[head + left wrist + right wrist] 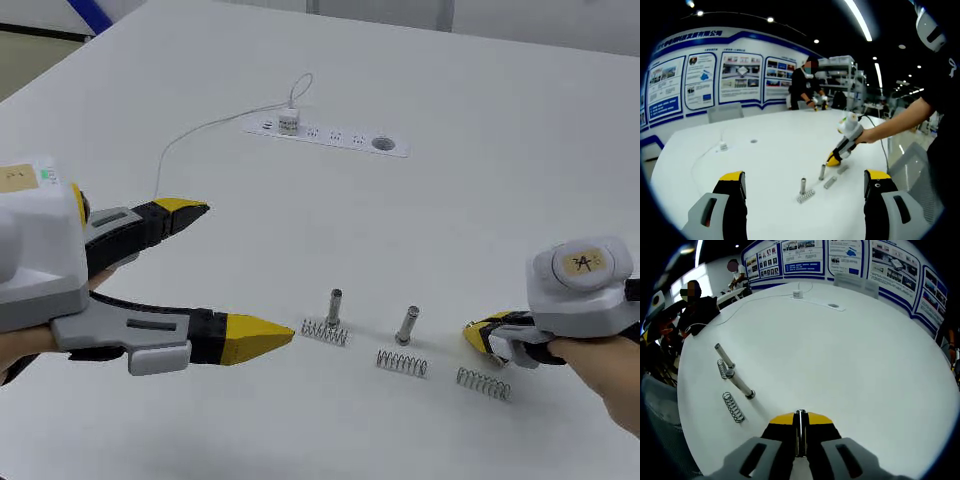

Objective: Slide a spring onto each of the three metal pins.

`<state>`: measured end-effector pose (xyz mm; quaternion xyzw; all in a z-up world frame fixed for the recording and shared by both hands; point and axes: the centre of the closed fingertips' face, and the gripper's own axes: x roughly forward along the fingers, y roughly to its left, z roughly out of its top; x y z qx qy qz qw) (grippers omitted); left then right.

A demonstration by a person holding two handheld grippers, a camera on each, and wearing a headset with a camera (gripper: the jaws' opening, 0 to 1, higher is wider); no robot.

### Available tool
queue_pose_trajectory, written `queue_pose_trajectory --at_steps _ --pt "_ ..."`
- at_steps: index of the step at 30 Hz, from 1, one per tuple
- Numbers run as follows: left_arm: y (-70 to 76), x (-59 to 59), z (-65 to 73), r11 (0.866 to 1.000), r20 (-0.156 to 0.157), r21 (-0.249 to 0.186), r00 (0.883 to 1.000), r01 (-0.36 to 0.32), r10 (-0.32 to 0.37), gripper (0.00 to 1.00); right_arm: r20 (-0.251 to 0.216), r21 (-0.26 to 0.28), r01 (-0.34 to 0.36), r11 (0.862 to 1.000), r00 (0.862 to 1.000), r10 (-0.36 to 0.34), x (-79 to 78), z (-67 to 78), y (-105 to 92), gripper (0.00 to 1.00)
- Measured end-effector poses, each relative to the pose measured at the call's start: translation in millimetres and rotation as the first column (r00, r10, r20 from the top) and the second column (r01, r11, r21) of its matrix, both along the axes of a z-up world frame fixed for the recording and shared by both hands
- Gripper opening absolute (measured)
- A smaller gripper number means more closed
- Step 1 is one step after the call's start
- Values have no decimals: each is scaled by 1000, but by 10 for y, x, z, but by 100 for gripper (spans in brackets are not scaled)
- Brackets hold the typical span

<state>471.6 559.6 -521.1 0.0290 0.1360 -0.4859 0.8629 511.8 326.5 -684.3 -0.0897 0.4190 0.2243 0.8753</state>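
Observation:
Two metal pins stand upright on the white table (480,200): one pin (335,305) on the left, a second pin (408,323) to its right. Three springs lie flat in front of them: the left spring (325,331), the middle spring (402,363) and the right spring (484,383). My left gripper (235,275) hovers wide open left of the pins, with nothing between its jaws. My right gripper (480,335) sits just above the right spring. In the right gripper view, my right gripper (800,416) is shut on a thin metal pin (800,432).
A white power strip (325,134) with a plug (289,122) and a thin cable lies at the far middle of the table. People stand at the far end of the table (807,82). Posters cover the wall behind.

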Motion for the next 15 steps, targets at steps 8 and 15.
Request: queue_pose_trajectory --at_steps 8,15 --pt "-3 -14 34 1000 9 5 1000 0 0 100 44 17 10 1000 999 -10 -27 153 6 7" --pt "-26 -18 85 1000 15 -8 1000 2 -2 100 69 25 18 1000 997 -19 -59 250 -23 7"
